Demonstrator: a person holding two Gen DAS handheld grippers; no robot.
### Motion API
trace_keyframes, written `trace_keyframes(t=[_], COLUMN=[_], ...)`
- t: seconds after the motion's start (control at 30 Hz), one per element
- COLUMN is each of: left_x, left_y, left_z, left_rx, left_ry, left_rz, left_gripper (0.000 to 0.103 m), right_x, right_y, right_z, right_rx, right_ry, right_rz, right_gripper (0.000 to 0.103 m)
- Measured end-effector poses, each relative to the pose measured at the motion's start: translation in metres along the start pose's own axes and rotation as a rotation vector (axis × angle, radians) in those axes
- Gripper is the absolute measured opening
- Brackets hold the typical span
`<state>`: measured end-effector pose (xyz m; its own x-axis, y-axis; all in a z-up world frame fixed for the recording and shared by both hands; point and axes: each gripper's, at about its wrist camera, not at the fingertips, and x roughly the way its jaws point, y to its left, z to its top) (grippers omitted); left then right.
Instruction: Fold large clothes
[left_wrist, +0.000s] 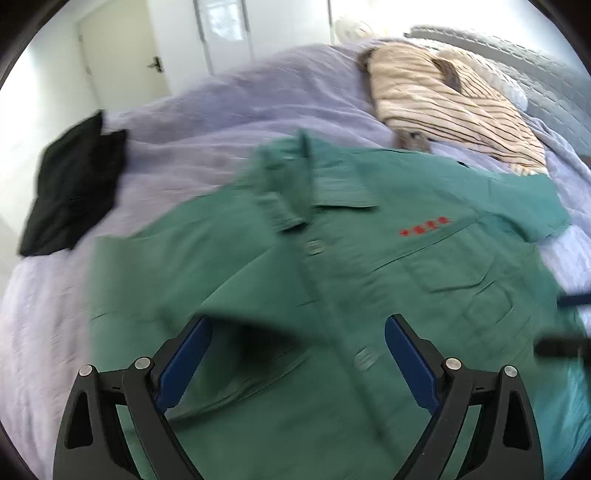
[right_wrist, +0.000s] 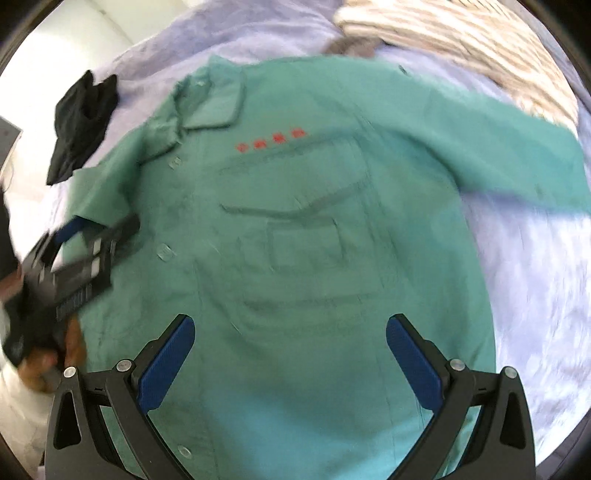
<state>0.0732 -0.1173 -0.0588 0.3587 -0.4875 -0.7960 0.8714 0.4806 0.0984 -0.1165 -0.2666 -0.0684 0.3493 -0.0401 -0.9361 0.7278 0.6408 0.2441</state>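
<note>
A bed covered with a pale lilac blanket (left_wrist: 207, 122) was seen, with a white door (left_wrist: 122, 55) and white walls behind it. A green shirt (right_wrist: 314, 229) was spread face up on the blanket, buttoned, one sleeve stretched out sideways. Beyond the shirt's collar a cream striped garment (left_wrist: 450, 99) was laid, and off to the collar's other side a black garment (left_wrist: 74, 184) was heaped near the bed's edge. Red characters (right_wrist: 271, 140) were printed above the shirt's chest pocket; they were too blurred to be read. The left gripper (left_wrist: 297, 354) was held over the shirt's button placket with its blue pads spread wide and nothing gripped. The right gripper (right_wrist: 290, 360) was likewise held wide apart above the shirt's lower front, empty.
</note>
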Motion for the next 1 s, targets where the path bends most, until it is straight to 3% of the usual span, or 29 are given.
trace_keyframes(t=[0.1, 0.2, 0.3, 0.43, 0.5, 0.53, 0.57, 0.6, 0.63, 0.67, 0.73, 0.87, 0.9, 0.97, 1.0], left_x=[-0.020, -0.019, -0.001, 0.017, 0.023, 0.024, 0.022, 0.020, 0.018, 0.017, 0.019, 0.024, 0.025, 0.024, 0.022], left_y=[0.040, 0.081, 0.111, 0.128, 0.134, 0.140, 0.150, 0.161, 0.170, 0.178, 0.188, 0.187, 0.186, 0.188, 0.191], left_z=[-0.027, -0.057, -0.077, -0.075, -0.070, -0.069, -0.071, -0.073, -0.076, -0.078, -0.082, -0.084, -0.084, -0.086, -0.085], left_rx=[-0.045, -0.089, -0.142, -0.192, -0.221, -0.254, -0.302, -0.355, -0.399, -0.433, -0.466, -0.437, -0.416, -0.386, -0.376], left_ry=[-0.006, 0.056, 0.147, 0.131, 0.118, 0.117, 0.116, 0.112, 0.107, 0.105, 0.107, 0.093, 0.096, 0.115, 0.125], left_rz=[0.178, 0.352, 0.421, 0.471, 0.512, 0.521, 0.518, 0.514, 0.509, 0.495, 0.464, 0.447, 0.441, 0.396, 0.365], left_gripper=[0.095, 0.095, 0.095, 0.095, 0.095, 0.095, 0.095, 0.095, 0.095, 0.095, 0.095, 0.095, 0.095, 0.096, 0.096], right_x=[-0.004, 0.000, 0.016, 0.074, 0.102, 0.119, 0.124, 0.118, 0.109, 0.099, 0.066, 0.031, 0.033, 0.044, 0.050], right_y=[0.032, 0.092, 0.147, 0.211, 0.222, 0.227, 0.226, 0.220, 0.214, 0.208, 0.180, 0.106, 0.085, 0.042, 0.021], right_z=[0.020, 0.042, 0.051, 0.050, 0.044, 0.044, 0.046, 0.052, 0.058, 0.063, 0.079, 0.098, 0.102, 0.105, 0.104], right_rx=[-0.086, -0.227, -0.361, -0.508, -0.551, -0.574, -0.572, -0.530, -0.492, -0.464, -0.354, -0.174, -0.122, -0.002, 0.066], right_ry=[-0.045, -0.088, -0.105, -0.072, -0.047, -0.032, -0.032, -0.041, -0.056, -0.075, -0.133, -0.181, -0.162, -0.108, -0.080], right_rz=[0.021, 0.059, 0.067, -0.008, -0.119, -0.216, -0.235, -0.161, -0.163, -0.145, -0.015, 0.077, 0.089, 0.114, 0.087], right_gripper=[0.103, 0.103, 0.103, 0.103, 0.102, 0.090, 0.061, 0.038, 0.016, 0.016, 0.016, 0.019, 0.021, 0.041, 0.046])
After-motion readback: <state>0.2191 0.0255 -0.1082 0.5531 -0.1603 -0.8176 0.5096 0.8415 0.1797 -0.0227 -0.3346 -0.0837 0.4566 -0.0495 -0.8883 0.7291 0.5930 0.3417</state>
